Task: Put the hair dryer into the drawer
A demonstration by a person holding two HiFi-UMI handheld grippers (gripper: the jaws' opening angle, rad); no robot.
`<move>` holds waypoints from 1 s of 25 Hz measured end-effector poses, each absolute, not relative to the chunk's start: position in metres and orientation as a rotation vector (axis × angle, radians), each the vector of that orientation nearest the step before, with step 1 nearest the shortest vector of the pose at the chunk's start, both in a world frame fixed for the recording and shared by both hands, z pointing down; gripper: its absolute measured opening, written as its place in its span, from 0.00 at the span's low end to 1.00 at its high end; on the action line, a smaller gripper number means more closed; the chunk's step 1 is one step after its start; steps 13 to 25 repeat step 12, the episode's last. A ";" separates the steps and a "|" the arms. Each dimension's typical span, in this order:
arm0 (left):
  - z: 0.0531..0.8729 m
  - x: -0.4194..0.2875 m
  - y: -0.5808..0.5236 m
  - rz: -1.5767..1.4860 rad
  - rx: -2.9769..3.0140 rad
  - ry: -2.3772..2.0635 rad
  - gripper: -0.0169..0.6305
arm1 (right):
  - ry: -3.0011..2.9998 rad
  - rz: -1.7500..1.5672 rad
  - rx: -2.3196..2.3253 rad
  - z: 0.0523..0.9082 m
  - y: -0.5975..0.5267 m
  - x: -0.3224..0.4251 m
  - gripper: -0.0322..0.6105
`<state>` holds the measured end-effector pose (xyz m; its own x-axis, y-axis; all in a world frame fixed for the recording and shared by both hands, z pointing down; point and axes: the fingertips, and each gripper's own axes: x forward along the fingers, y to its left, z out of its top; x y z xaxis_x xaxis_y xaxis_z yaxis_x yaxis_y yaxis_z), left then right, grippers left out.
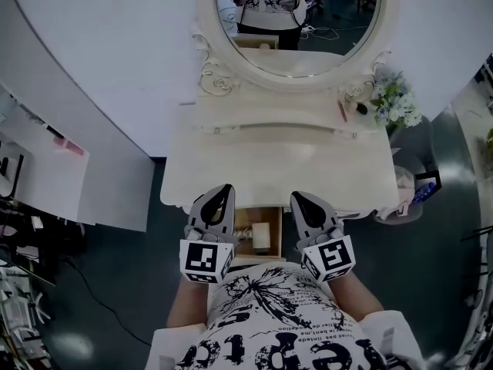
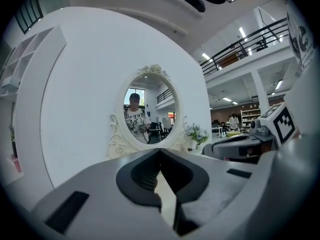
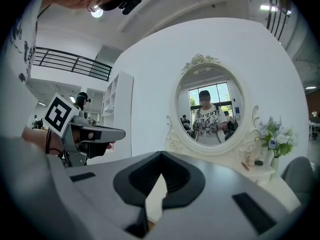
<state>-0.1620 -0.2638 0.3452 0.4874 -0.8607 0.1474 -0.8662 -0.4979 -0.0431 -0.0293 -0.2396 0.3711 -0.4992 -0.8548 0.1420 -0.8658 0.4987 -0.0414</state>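
- A cream table [image 1: 254, 168] fills the middle, with its oval mirror [image 1: 296, 29] at 12 o'clock
- The left gripper [image 1: 225, 190] at 7 o'clock and the right gripper [image 1: 300, 199] at 5 o'clock hang over the front edge, both with jaws together and empty
- The drawer [image 1: 258, 213] is open at 6 o'clock between them
- Some flowers [image 1: 394, 99] sit at 2 o'clock on the table
- A pale block [image 1: 261, 237] lies in the drawer; I cannot tell whether it is the hair dryer

Head view down over vanity [image 1: 231, 168], tool views level, sharing mirror [image 2: 150, 115]
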 end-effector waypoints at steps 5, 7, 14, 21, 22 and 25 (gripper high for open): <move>0.347 -0.159 -0.265 0.225 2.677 -1.538 0.06 | -2.626 0.157 1.496 0.373 -0.239 -0.030 0.07; 0.348 -0.157 -0.264 0.230 2.683 -1.530 0.06 | -2.622 0.163 1.502 0.374 -0.238 -0.030 0.07; 0.349 -0.156 -0.264 0.235 2.696 -1.504 0.06 | -2.609 0.168 1.522 0.374 -0.239 -0.029 0.07; 0.349 -0.156 -0.264 0.235 2.696 -1.504 0.06 | -2.609 0.168 1.522 0.374 -0.239 -0.029 0.07; 0.349 -0.156 -0.264 0.235 2.696 -1.504 0.06 | -2.609 0.168 1.522 0.374 -0.239 -0.029 0.07; 0.349 -0.156 -0.264 0.235 2.696 -1.504 0.06 | -2.609 0.168 1.522 0.374 -0.239 -0.029 0.07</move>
